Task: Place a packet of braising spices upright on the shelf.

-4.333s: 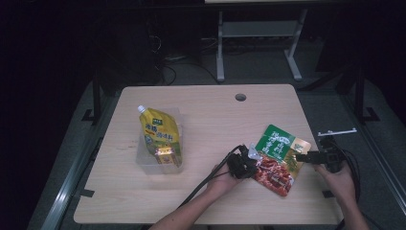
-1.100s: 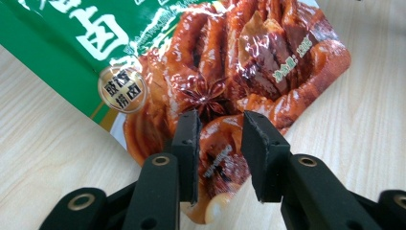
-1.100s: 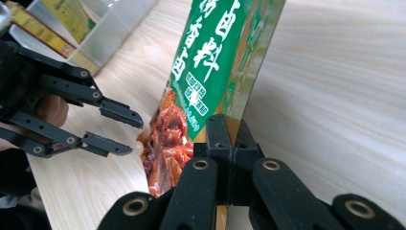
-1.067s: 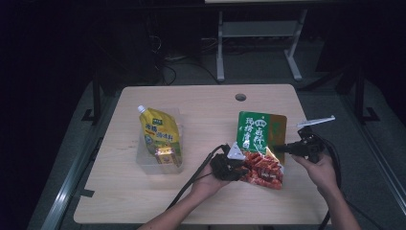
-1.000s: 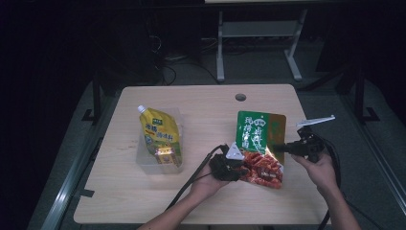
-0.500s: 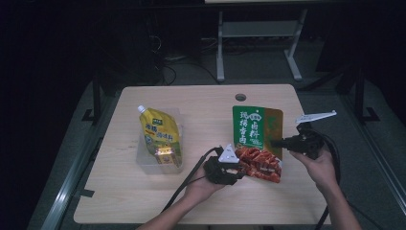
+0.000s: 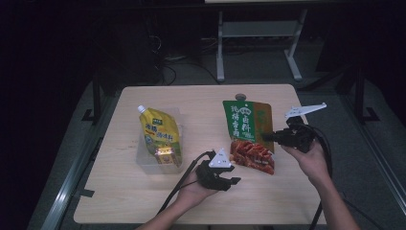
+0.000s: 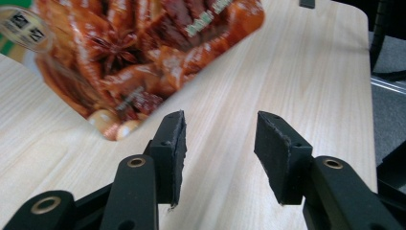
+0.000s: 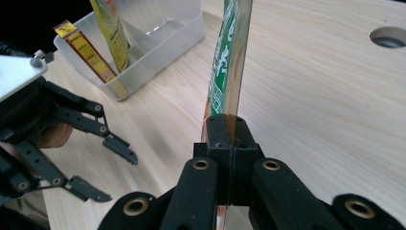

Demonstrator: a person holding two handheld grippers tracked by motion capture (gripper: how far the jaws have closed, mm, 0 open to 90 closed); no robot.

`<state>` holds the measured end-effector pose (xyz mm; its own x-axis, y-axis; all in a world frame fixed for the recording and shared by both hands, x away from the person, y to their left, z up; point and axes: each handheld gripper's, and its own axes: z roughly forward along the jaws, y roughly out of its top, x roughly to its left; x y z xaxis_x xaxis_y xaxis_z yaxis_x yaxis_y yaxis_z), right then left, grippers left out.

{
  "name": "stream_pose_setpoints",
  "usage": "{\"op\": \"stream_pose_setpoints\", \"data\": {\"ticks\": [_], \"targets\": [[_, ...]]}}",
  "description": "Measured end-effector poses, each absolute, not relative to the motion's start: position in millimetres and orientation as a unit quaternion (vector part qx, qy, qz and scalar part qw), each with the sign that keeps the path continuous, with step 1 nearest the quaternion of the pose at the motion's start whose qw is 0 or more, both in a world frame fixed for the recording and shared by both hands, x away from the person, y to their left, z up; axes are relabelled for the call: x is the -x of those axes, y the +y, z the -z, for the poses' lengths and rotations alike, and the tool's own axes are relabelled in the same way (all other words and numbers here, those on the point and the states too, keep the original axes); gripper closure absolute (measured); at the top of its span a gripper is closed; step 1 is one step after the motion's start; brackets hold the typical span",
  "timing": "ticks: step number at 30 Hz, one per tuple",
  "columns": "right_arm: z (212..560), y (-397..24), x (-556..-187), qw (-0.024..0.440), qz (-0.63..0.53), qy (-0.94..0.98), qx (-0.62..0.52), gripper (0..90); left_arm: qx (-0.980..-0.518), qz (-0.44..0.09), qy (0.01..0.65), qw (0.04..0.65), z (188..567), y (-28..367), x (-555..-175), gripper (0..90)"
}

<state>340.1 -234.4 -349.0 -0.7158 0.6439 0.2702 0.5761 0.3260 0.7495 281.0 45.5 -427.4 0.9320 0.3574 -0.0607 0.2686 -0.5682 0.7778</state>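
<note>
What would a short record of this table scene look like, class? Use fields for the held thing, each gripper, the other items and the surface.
Held thing: green and red snack pouch, lifted upright by its edge
Right gripper: shut on the pouch's edge
Left gripper: jaws have just been opening, nothing between them, beside the pouch's lower corner
Other items: yellow spout pouch standing in a clear plastic tub
Surface: light wooden table

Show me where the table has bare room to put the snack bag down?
Bare wood lies across the table's far edge, between the clear plastic tub with its yellow spouted pouch and the green-and-red snack bag. The near-left corner is free too. It is crowded near the bag, where the left gripper and right gripper work.
</note>
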Motion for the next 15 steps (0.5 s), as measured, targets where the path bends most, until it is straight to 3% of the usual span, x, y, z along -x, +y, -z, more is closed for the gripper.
{"op": "stream_pose_setpoints", "data": {"ticks": [15], "targets": [[337.2,-214.4,-349.6,0.045,-0.445,0.823,-0.349,90.0,-0.882,-0.045,0.171,0.438,426.3,53.8,-273.2,44.6]]}}
